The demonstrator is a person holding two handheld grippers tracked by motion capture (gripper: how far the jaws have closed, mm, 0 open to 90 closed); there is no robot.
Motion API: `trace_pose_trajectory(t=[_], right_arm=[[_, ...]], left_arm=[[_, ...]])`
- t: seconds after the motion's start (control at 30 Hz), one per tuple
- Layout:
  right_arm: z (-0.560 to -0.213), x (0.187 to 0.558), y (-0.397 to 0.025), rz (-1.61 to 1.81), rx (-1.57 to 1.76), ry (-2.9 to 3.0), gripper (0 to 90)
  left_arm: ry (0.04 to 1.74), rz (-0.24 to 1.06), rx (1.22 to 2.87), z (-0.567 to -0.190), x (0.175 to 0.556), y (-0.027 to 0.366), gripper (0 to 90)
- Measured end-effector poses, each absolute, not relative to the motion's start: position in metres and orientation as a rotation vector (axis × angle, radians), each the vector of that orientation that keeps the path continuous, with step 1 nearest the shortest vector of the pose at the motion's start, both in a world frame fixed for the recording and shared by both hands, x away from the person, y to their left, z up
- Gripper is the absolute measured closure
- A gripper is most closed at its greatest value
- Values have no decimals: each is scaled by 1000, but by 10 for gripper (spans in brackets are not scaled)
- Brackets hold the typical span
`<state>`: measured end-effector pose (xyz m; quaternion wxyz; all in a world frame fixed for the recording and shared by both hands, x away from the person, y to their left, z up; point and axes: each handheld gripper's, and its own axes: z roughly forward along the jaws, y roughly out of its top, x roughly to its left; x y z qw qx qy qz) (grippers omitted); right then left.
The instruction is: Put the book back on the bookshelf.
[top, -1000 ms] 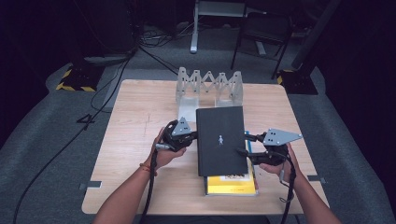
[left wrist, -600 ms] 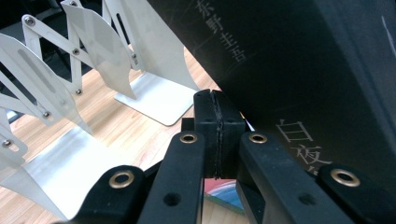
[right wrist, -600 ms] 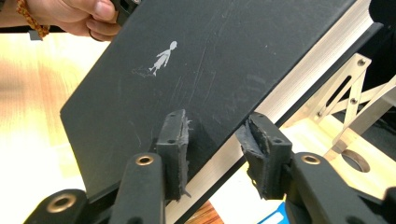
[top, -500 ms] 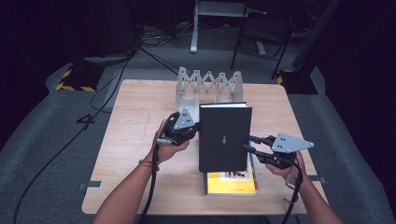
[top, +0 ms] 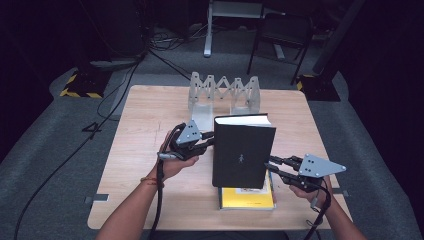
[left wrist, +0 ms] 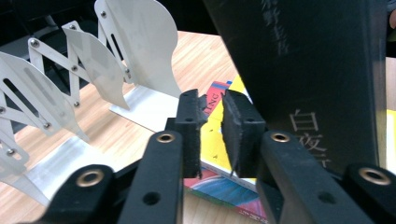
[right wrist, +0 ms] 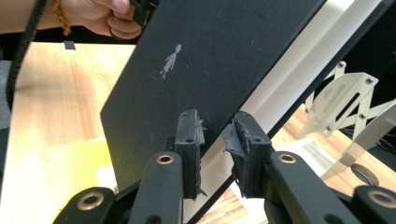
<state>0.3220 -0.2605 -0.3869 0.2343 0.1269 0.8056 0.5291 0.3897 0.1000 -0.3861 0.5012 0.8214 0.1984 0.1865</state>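
A black hardcover book [top: 243, 150] stands upright on a yellow book [top: 247, 199] that lies flat on the wooden table [top: 150, 115]. My left gripper [top: 212, 142] is at the black book's spine. In the left gripper view its jaws [left wrist: 210, 100] stand a narrow gap apart with nothing between them, and the spine [left wrist: 308, 70] lies along the outside of the right jaw. My right gripper [top: 271, 165] is at the fore-edge, low down. Its jaws [right wrist: 217, 121] are slightly apart, with the book's lower corner [right wrist: 187, 70] in line with the gap just past the tips.
A white accordion book rack [top: 223, 92] stands behind the books near the table's far edge, its leaves showing in the left gripper view [left wrist: 93, 70]. Bare tabletop lies to the left and right. Cables, a chair and stands sit on the dark floor beyond.
The black book has gone from tilted over the yellow book to standing upright. The right gripper has slid down along the fore-edge toward the person. The left gripper has stayed at the spine.
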Motion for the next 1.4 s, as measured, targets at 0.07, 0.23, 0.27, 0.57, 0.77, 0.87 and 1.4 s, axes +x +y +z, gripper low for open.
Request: trace_pose_trajectory(t=[0.07,0.23,0.27,0.57,0.77,0.87,1.4], right_arm=[[-387,321,-261,1460,343,2214,748],[-387,315,-262,1472,315,2201,751],[-386,314,-262,1474,306,2204,755],[-392,312,-265,1441,287,2212,807],[-390,306,-262,1461,297,2218,852],[-390,307,-263,1472,306,2220,852],[-392,308,-262,1491,320,2216,856]], left_arm=[[474,455,2000,-388,389,100,713],[484,469,2046,-398,382,105,644],[482,468,2063,-401,380,107,621],[477,315,2094,-430,360,128,491],[433,229,2113,-436,337,122,321],[455,212,2095,-435,334,120,256],[403,215,2107,-432,319,89,255]])
